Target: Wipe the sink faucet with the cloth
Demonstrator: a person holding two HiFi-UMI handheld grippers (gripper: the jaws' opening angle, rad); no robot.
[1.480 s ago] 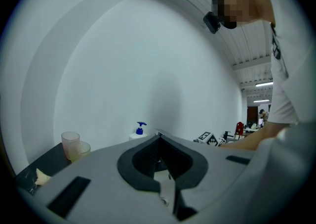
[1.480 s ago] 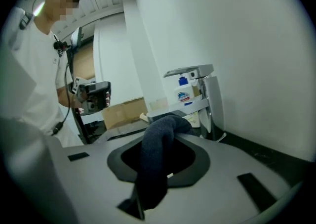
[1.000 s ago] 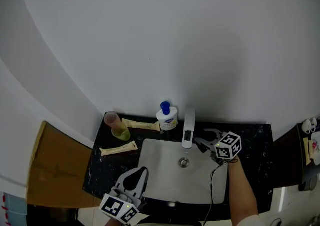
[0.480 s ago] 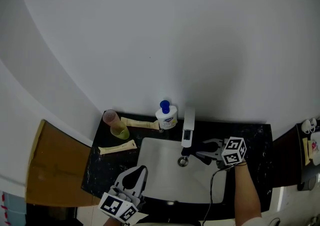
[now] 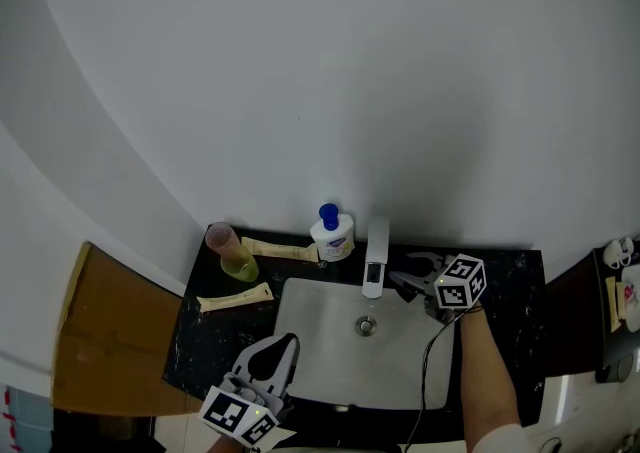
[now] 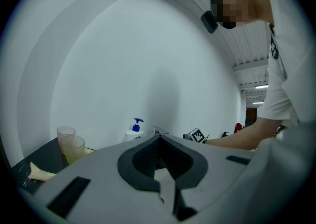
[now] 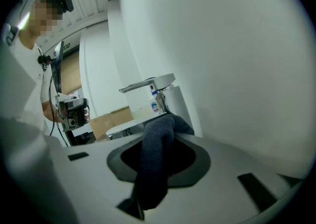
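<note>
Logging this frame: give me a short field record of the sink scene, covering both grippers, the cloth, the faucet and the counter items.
Setting: white sink in a dark counter, pale wall behind
Faucet: faucet at the basin's back edge
Right gripper: right gripper just right of the faucet, closed on a dark cloth
Contact: cannot tell whether the cloth touches the faucet
Left gripper: left gripper at the basin's front left, jaws together, empty
Counter items: soap bottle, cups, two cream tubes
</note>
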